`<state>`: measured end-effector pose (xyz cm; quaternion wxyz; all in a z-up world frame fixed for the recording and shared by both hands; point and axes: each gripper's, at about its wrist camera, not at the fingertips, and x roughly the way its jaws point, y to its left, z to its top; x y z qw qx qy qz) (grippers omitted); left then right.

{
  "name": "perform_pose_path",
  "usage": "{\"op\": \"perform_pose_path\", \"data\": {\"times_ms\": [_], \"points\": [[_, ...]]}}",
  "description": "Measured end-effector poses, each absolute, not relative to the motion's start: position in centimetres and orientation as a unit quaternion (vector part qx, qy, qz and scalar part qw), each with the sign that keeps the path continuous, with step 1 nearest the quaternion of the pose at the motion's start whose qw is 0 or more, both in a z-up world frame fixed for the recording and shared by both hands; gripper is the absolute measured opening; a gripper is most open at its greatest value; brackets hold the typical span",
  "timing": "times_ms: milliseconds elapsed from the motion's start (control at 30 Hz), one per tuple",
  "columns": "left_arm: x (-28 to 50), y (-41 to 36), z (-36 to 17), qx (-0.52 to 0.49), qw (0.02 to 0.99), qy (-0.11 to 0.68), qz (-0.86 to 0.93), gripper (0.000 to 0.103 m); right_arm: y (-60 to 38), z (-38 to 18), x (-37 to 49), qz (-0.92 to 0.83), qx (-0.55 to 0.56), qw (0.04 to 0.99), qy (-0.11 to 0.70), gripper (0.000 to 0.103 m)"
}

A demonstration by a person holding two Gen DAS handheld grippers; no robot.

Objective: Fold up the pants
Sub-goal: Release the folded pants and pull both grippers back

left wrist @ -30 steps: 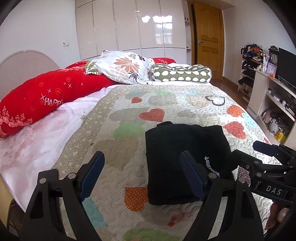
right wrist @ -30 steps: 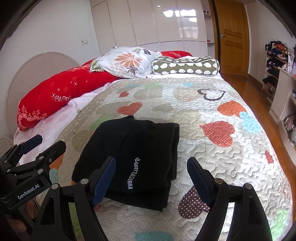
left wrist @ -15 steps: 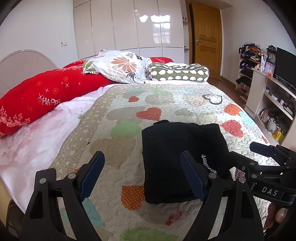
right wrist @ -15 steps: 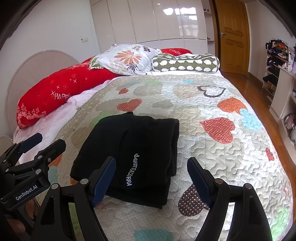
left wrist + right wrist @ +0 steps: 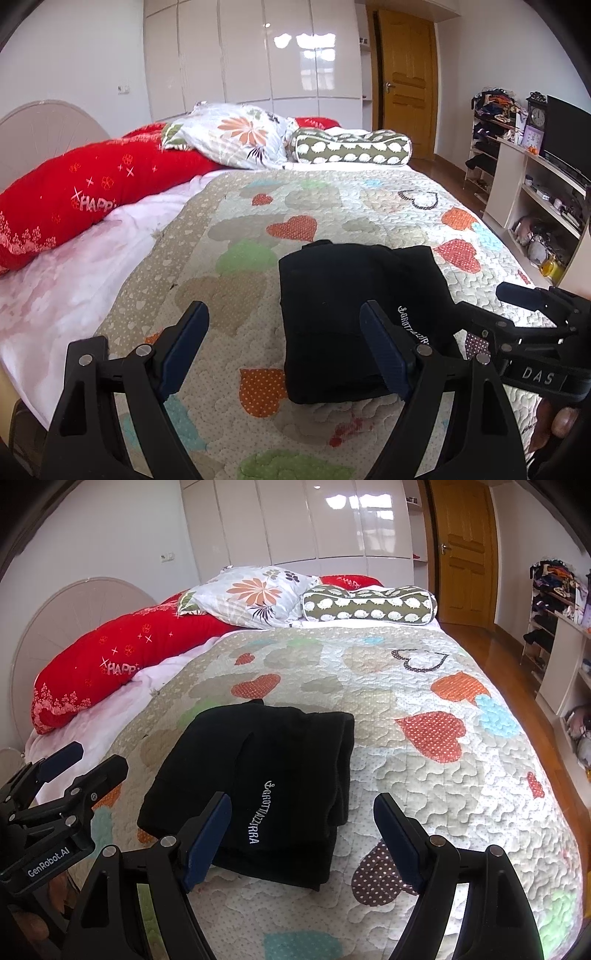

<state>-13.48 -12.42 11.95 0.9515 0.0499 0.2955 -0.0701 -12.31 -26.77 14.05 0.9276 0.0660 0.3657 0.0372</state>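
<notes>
Across the bed, a heart-patterned quilt (image 5: 424, 775) covers most of the mattress, white sheet (image 5: 74, 280) showing along its left edge. Long red pillow (image 5: 122, 664) lies by the headboard, floral pillow (image 5: 255, 594) and green bolster (image 5: 369, 603) at the far end. Black pants (image 5: 266, 775) rest on the quilt near the front edge, folded into a compact stack, white lettering facing up. Left gripper (image 5: 284, 343) hangs above the quilt, jaws wide, nothing between the pads; pants just beside its right finger. Right gripper (image 5: 303, 834) also wide, empty, over the pants' near right corner.
</notes>
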Motion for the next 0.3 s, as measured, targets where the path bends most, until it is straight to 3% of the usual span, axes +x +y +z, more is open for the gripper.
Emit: {"op": "perform_pose_path", "data": {"times_ms": [300], "points": [[-13.3, -11.9, 11.8, 0.04, 0.948, 0.307, -0.07, 0.085, -28.8, 13.9, -13.1, 0.018, 0.076, 0.927, 0.368, 0.081]]}}
